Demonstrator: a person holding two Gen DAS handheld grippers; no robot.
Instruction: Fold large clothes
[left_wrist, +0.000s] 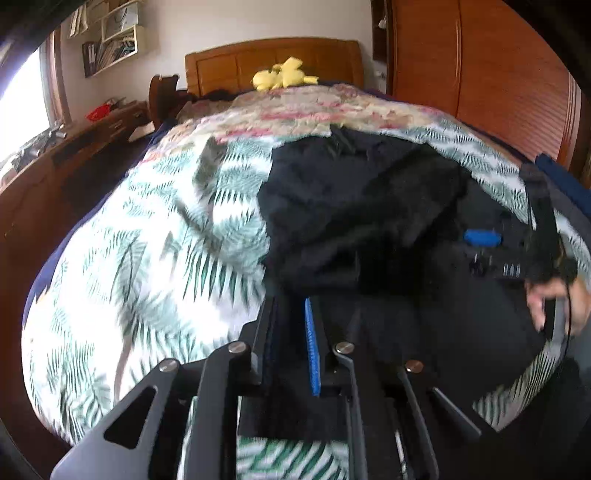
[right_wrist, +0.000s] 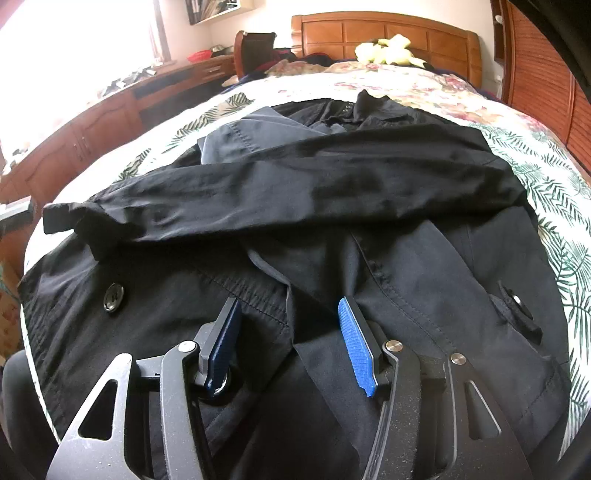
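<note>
A large black coat (right_wrist: 332, 206) lies spread on the bed, one sleeve folded across its body and a grey lining showing near the collar. It also shows in the left wrist view (left_wrist: 354, 206), blurred. My right gripper (right_wrist: 291, 306) is open, its blue pads (right_wrist: 354, 343) just above the coat's lower front, holding nothing. My left gripper (left_wrist: 291, 306) has its jaws close together at the coat's near left edge; dark cloth seems to sit between them, but blur hides the grip. The right gripper (left_wrist: 484, 238) and the hand holding it show at the right.
The bed has a leaf-print cover (left_wrist: 147, 236) and a floral quilt (right_wrist: 406, 85) toward the wooden headboard (right_wrist: 384, 33). A yellow plush toy (left_wrist: 280, 75) lies near the pillows. Wooden cabinets (right_wrist: 92, 125) run along the left, a wardrobe (left_wrist: 480, 74) on the right.
</note>
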